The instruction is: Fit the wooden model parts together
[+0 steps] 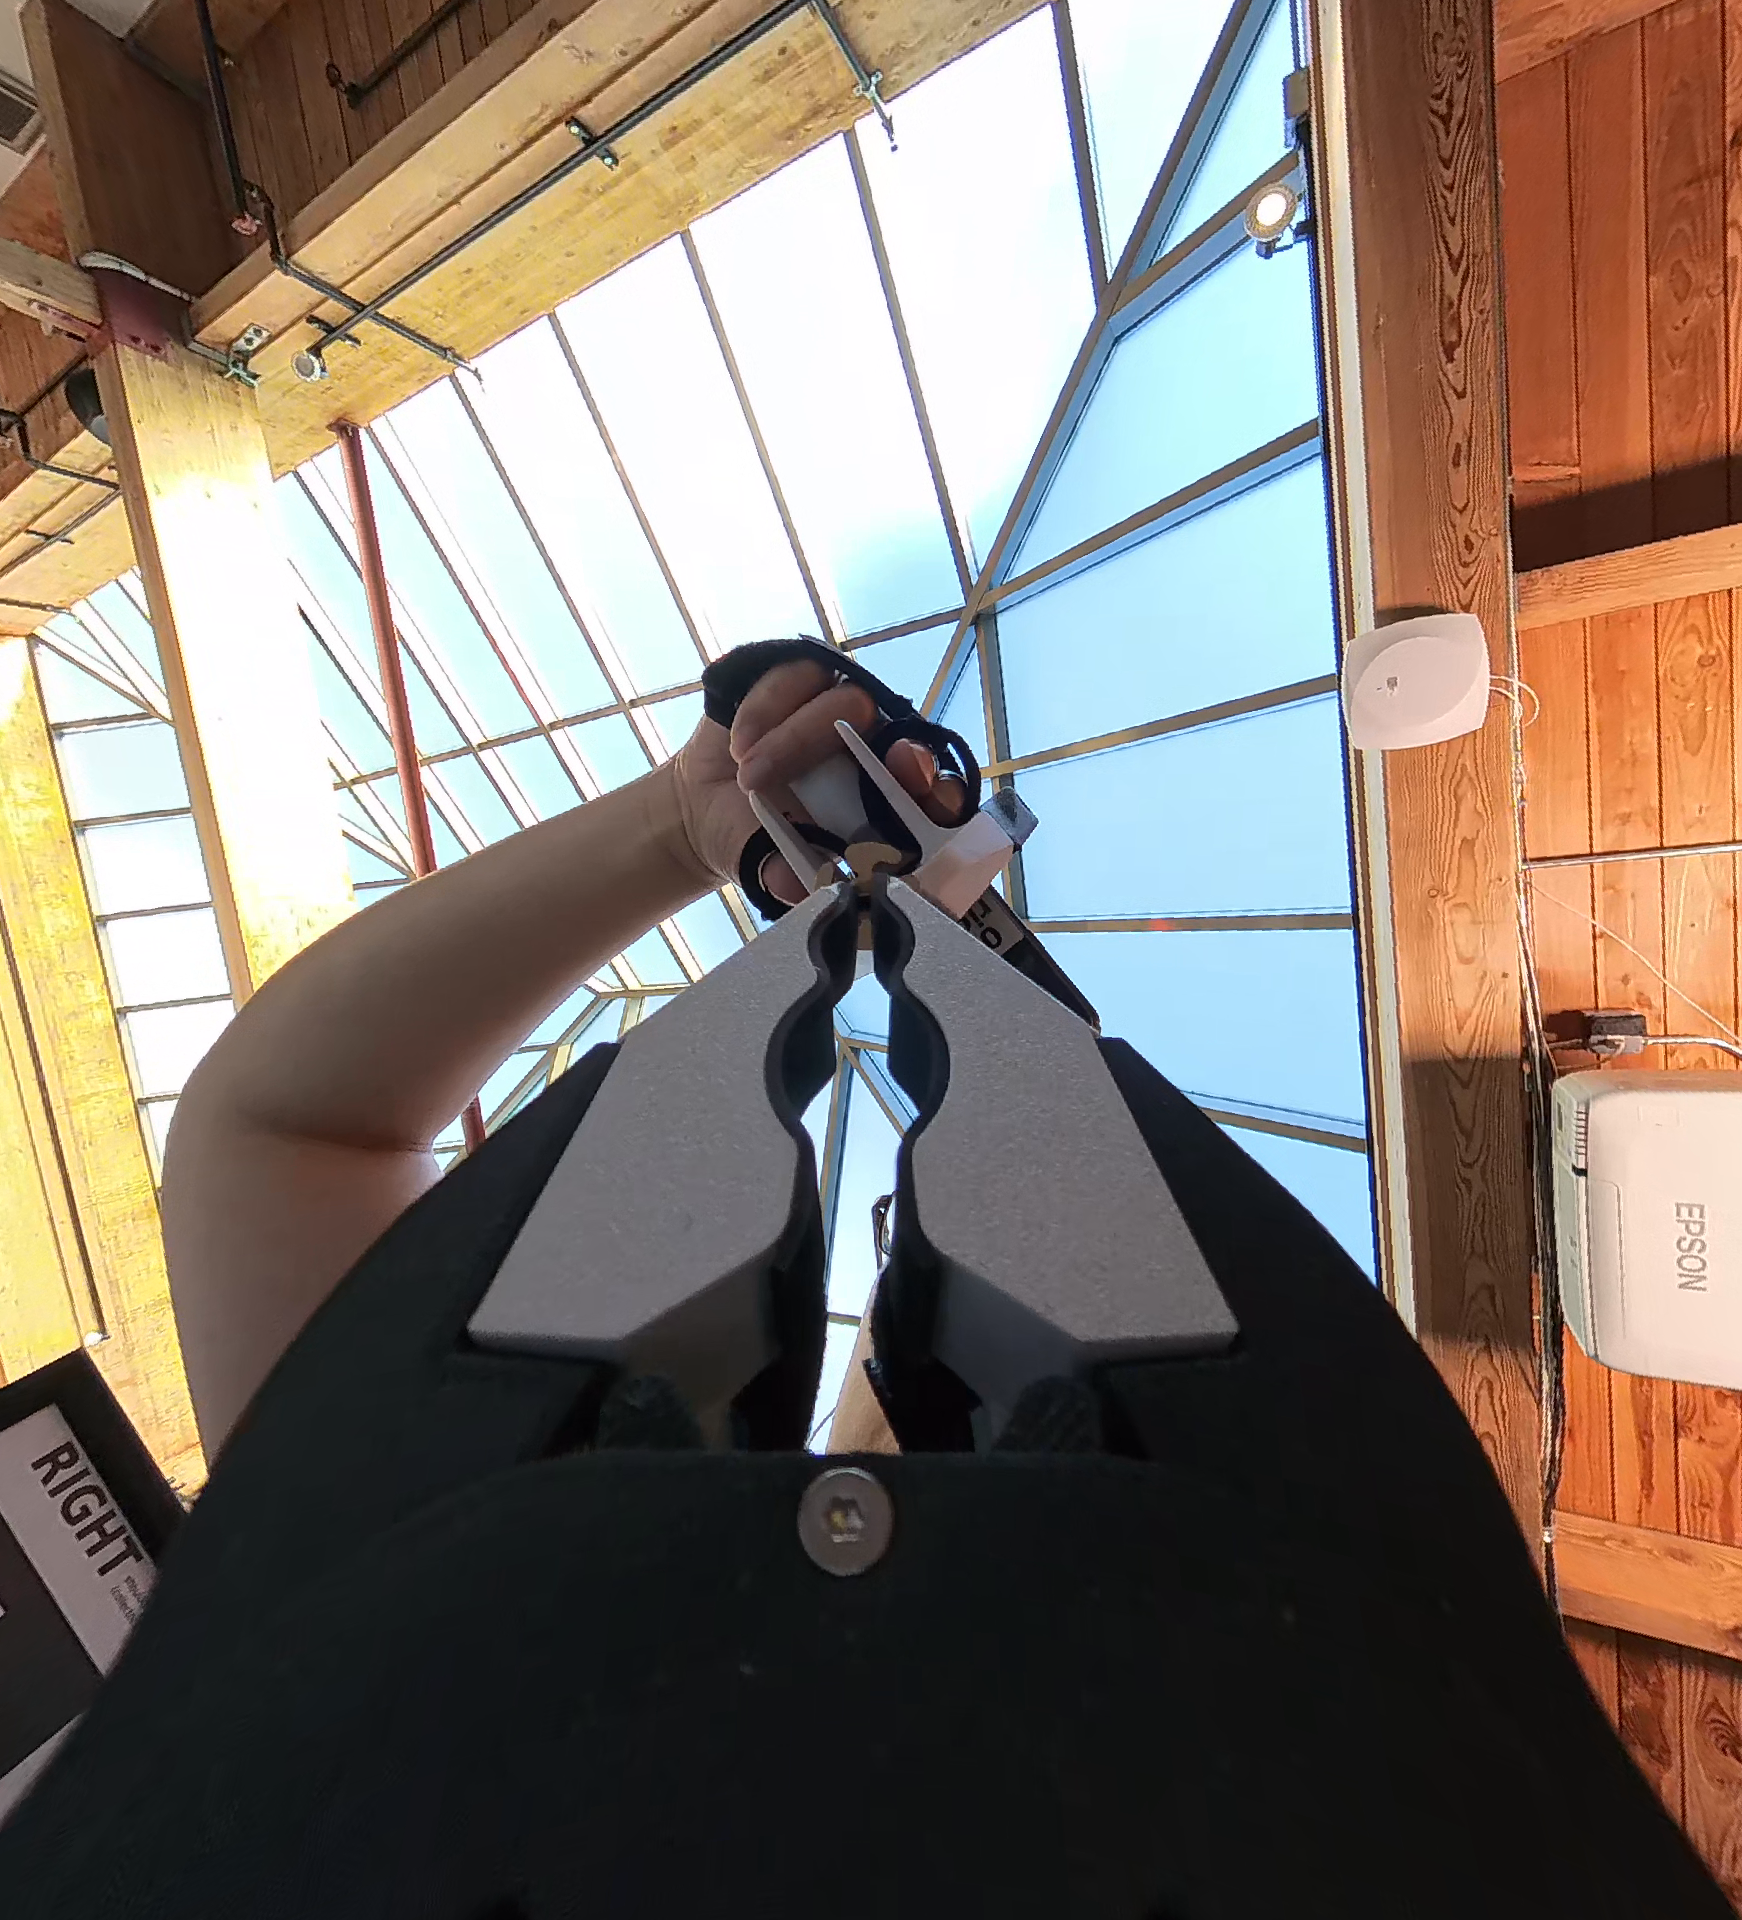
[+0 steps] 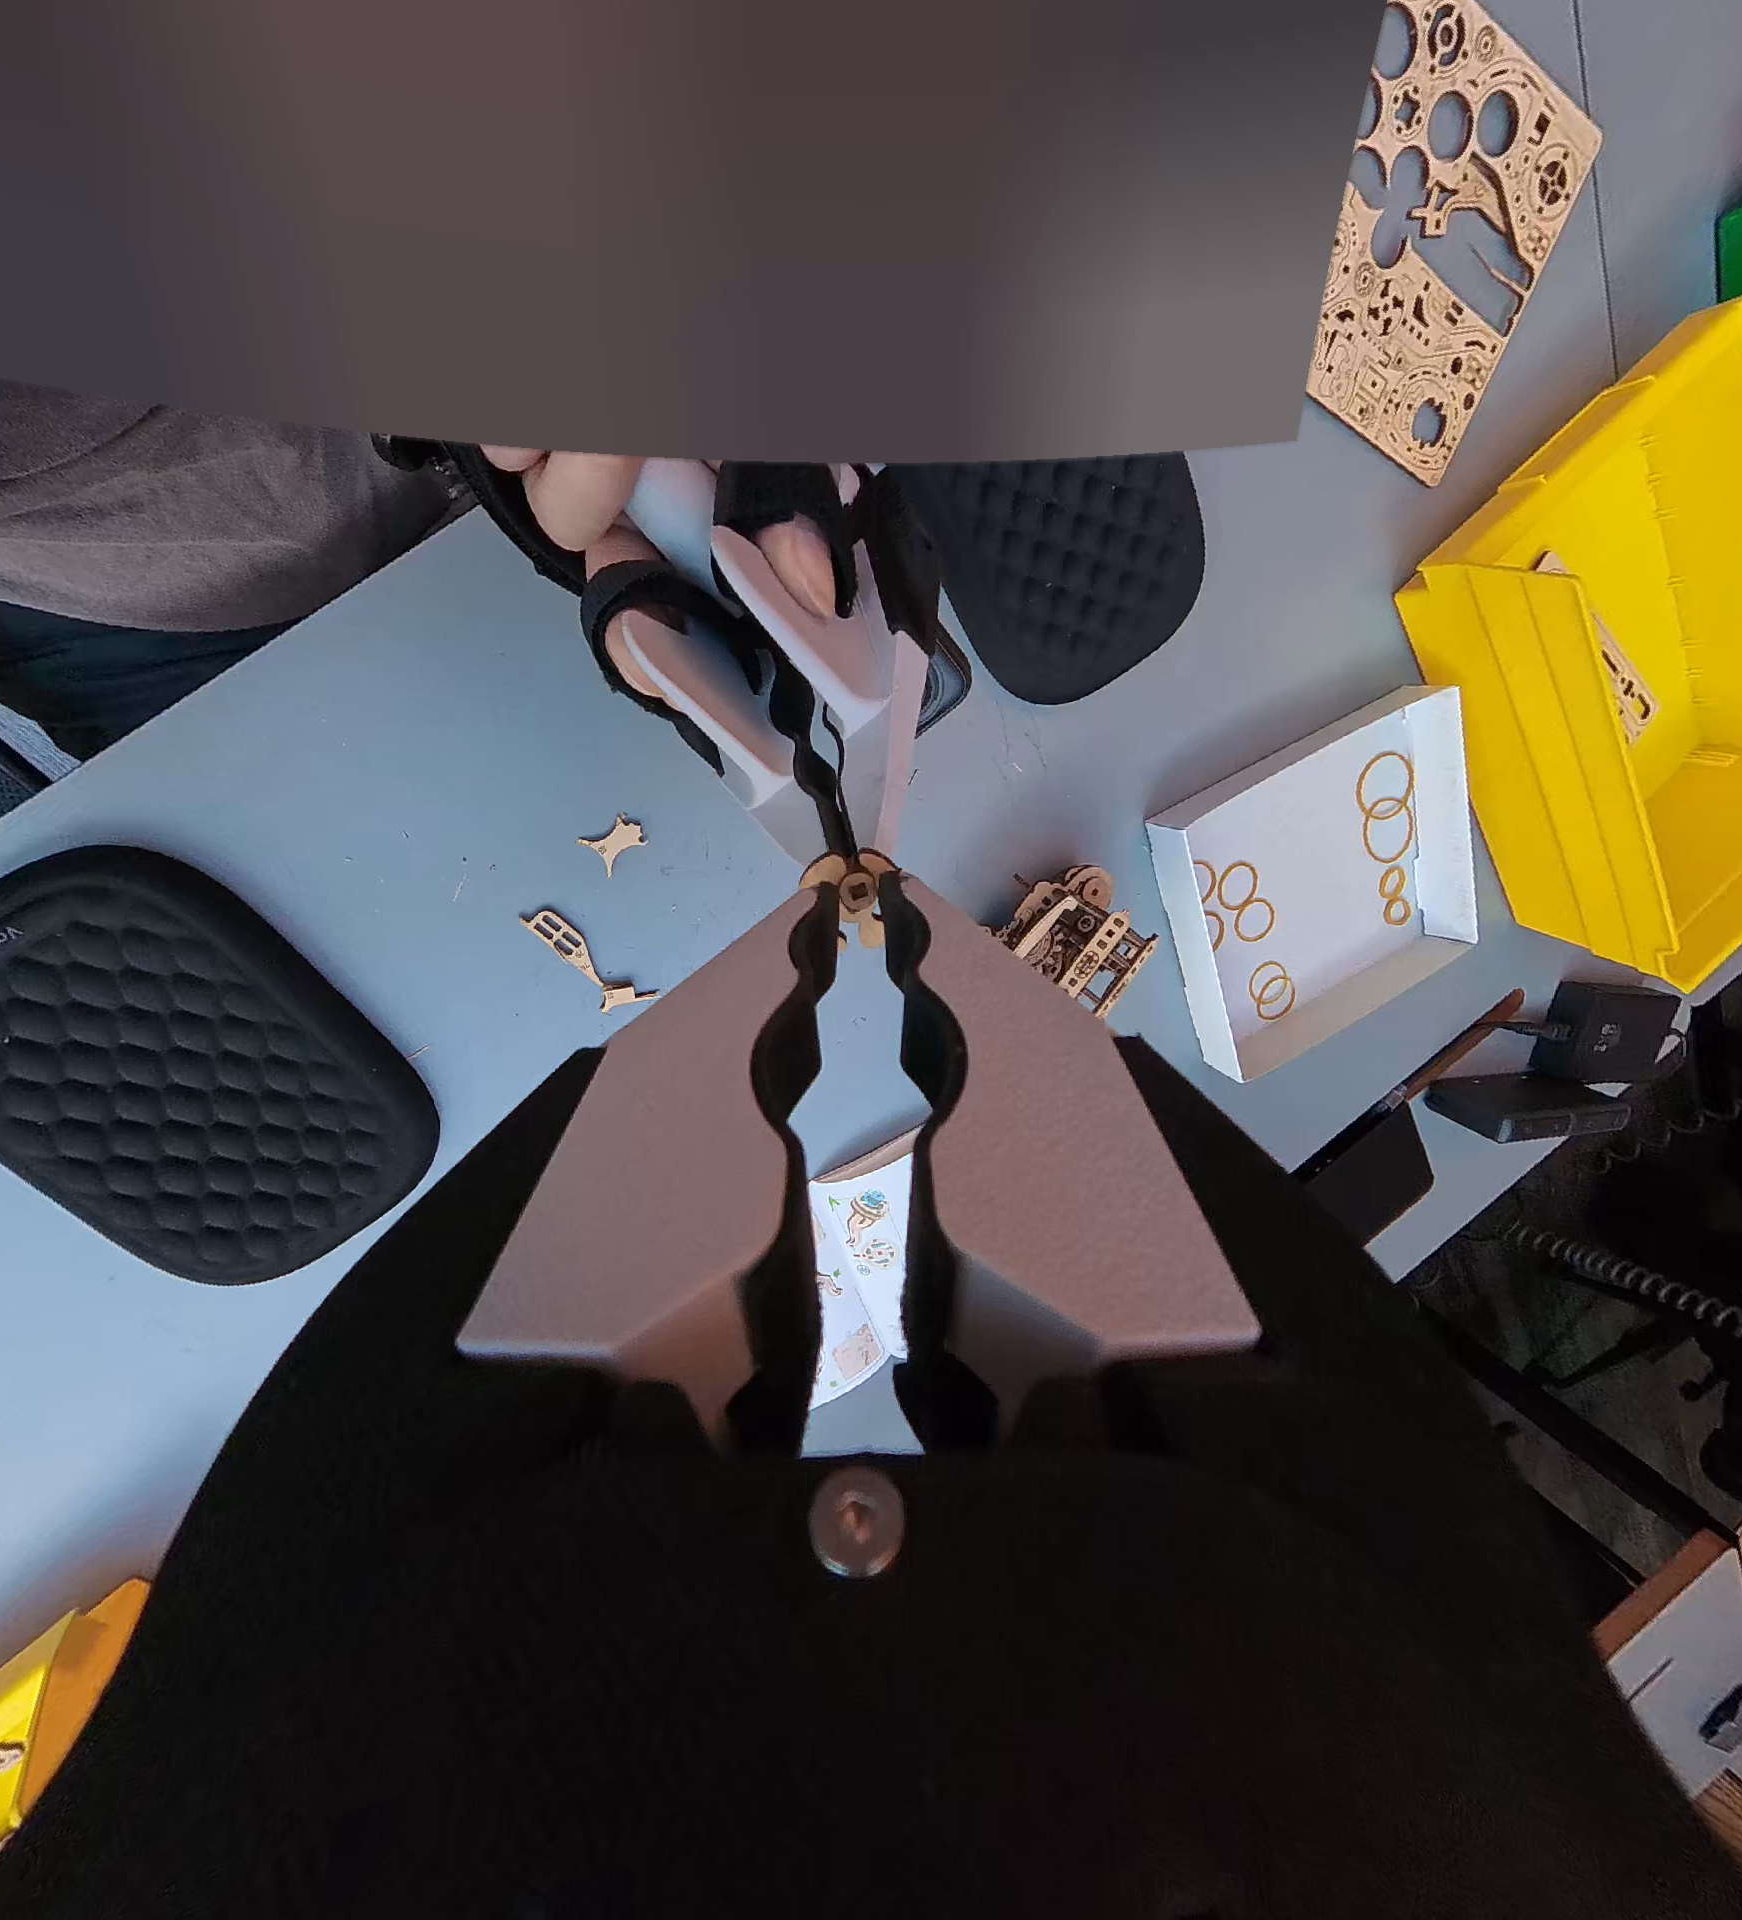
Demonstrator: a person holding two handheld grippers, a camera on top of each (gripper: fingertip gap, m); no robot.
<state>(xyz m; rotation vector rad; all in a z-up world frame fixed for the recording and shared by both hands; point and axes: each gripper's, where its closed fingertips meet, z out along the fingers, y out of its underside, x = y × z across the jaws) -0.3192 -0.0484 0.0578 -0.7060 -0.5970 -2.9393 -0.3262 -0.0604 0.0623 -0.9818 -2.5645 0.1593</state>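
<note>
Both tools met tip to tip above the grey worktop: right tool and left tool each clenched on the small wooden part. Loose wooden pieces lay clear underneath. Branded pad sat at the left edge.

Daylight is pouring through the skylight in the left wrist view, washing its panes nearly white and blowing out one wooden beam with glare. Warm sun is striking the plank wall, where dark bands of shadow are falling. Straight lines are bowing toward the edges in both views. Below, the counter is sitting in soft, even light, shadows staying faint. Focus is holding sharp throughout.
</note>
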